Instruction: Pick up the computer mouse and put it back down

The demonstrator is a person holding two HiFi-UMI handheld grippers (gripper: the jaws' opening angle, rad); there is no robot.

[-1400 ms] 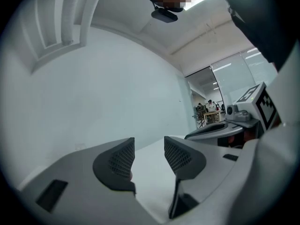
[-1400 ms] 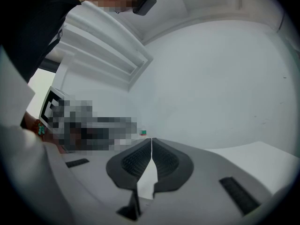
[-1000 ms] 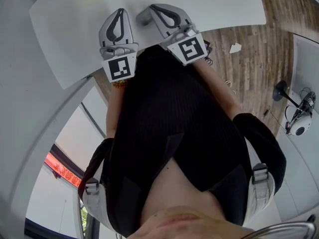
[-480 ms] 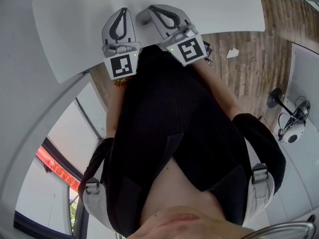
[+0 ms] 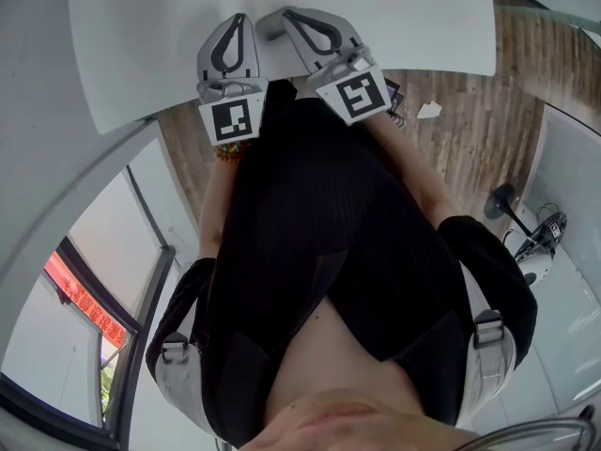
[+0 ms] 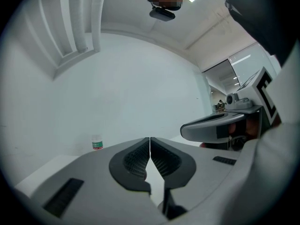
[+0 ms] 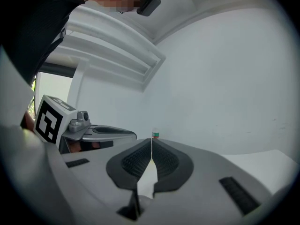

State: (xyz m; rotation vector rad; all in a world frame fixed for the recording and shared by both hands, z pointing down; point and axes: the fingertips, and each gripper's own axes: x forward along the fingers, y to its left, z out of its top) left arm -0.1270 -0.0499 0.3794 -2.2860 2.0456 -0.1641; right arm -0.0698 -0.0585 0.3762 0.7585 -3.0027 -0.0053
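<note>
No computer mouse shows in any view. In the head view both grippers are held level, side by side, over the near edge of a white table (image 5: 423, 17). My left gripper (image 5: 236, 19) is shut with nothing between its jaws; its own view shows the ribbed pads (image 6: 138, 158) meeting along a thin line. My right gripper (image 5: 280, 14) is also shut and empty, its pads (image 7: 164, 161) pressed together. Each gripper view shows the other gripper beside it: the right gripper (image 6: 220, 128), the left gripper (image 7: 93, 132).
A small bottle with a green label (image 6: 97, 143) stands far back on the table near the white wall, and it peeks over the right jaws as the same bottle (image 7: 155, 135). Wooden floor (image 5: 470, 130) with a paper scrap (image 5: 429, 110) lies right; a stand (image 5: 512, 205) beyond.
The head view has swung: table and floor have shifted, and the bottle at the top edge has slid out of frame. Both grippers keep nearly the same place, still shut.
</note>
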